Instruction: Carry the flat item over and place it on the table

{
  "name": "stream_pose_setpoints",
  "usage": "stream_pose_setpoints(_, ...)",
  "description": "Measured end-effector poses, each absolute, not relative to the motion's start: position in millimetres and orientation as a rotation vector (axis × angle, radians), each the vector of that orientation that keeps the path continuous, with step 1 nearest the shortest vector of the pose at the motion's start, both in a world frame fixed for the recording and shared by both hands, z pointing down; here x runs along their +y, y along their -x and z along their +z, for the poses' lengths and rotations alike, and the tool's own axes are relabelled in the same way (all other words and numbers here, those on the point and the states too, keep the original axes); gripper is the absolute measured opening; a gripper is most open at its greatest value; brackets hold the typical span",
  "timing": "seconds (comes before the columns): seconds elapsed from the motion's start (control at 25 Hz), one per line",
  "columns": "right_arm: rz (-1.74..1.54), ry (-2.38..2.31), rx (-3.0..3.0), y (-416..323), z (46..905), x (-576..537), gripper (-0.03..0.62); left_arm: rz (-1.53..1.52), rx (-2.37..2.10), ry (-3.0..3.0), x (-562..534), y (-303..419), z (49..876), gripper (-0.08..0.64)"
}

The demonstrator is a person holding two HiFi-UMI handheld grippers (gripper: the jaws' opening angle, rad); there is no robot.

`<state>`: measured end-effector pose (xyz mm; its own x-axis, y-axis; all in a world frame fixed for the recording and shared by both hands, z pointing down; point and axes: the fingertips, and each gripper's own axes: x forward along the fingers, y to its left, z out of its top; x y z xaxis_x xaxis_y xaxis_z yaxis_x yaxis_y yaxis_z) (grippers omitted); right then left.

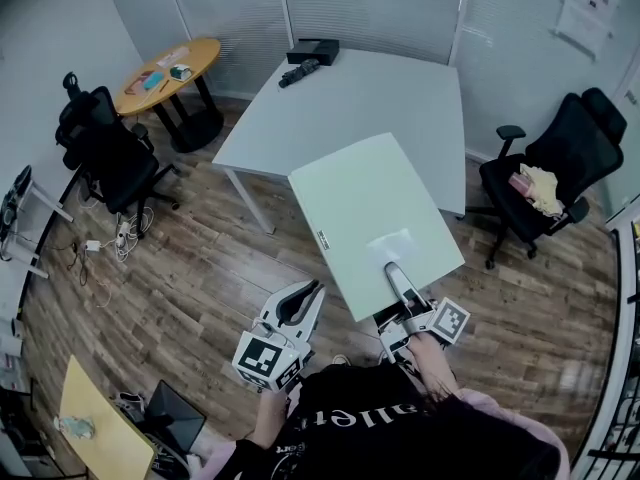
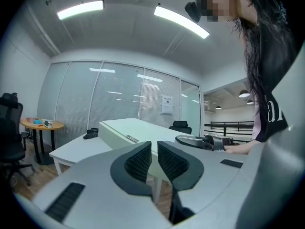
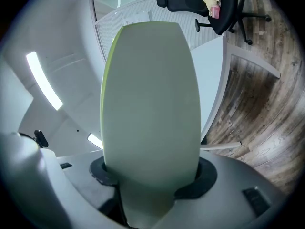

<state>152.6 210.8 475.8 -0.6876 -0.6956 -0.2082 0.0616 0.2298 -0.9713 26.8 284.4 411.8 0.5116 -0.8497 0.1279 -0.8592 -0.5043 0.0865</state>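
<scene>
The flat item is a pale green board (image 1: 375, 218), held level above the wood floor with its far corner over the near edge of the white table (image 1: 350, 98). My right gripper (image 1: 397, 278) is shut on the middle of the board's near edge, one jaw lying on top. In the right gripper view the board (image 3: 150, 99) fills the space between the jaws of the right gripper (image 3: 151, 175). My left gripper (image 1: 300, 303) hangs to the left of the board, shut and empty. In the left gripper view, beyond the left gripper (image 2: 153, 152), the board (image 2: 128, 130) is seen from the side.
A black device (image 1: 310, 53) lies at the table's far edge. A black office chair (image 1: 560, 168) holding a cloth stands at the right, another chair (image 1: 105, 153) at the left beside a round wooden table (image 1: 170, 68). A yellow board (image 1: 95, 433) lies at the lower left.
</scene>
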Motion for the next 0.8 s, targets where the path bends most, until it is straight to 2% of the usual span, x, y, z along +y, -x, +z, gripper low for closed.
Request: stream_pose_setpoints(0.8,-1.610,0.628,1.859,-108,504,184,0.285,0.111,-1.445,-2.535,253,19,444,0.058)
